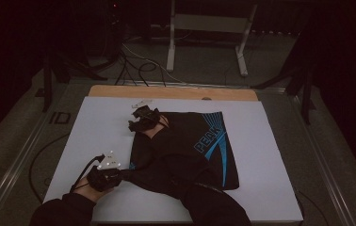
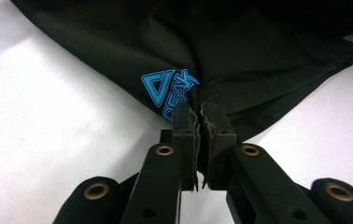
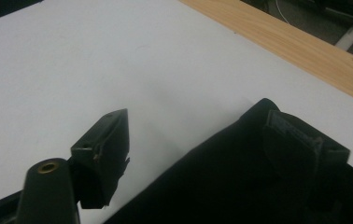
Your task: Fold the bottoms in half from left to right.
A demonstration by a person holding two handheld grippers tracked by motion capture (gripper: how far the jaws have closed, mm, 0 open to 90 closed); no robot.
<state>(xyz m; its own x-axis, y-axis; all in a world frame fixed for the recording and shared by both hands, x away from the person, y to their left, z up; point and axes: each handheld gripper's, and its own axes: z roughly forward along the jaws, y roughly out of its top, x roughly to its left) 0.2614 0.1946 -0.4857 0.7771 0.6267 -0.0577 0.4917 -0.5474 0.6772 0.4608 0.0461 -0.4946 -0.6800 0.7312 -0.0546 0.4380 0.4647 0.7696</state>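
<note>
A: From the high view, how many things does one count?

B: One black garment [image 1: 185,150] with blue print, lying on the white sheet [image 1: 96,127] that covers the table, right of centre and toward the near edge. Two grippers. The left gripper [image 1: 119,174] sits at the garment's near left corner; the right gripper [image 1: 141,120] is at its far left corner. The room is dark, and the person's sleeves merge with the cloth, so the garment's near edge is hard to trace.

A: And the left gripper view?

B: It shows what the high view cannot: the jaws are clenched on a fold of the garment [image 2: 240,60], the pads pressed together with the hem pinched between them, just beside one blue triangular logo [image 2: 165,88]. The garment's far side runs out of frame.

A: The right gripper view?

B: There the right gripper [image 3: 212,144] stands spread, nothing clamped. One finger [image 3: 104,149] hangs over bare sheet; the other lies at the garment's corner [image 3: 202,186], seemingly on top of the cloth, though black on black blurs it. A wooden table edge [image 3: 305,51] crosses the far right.
</note>
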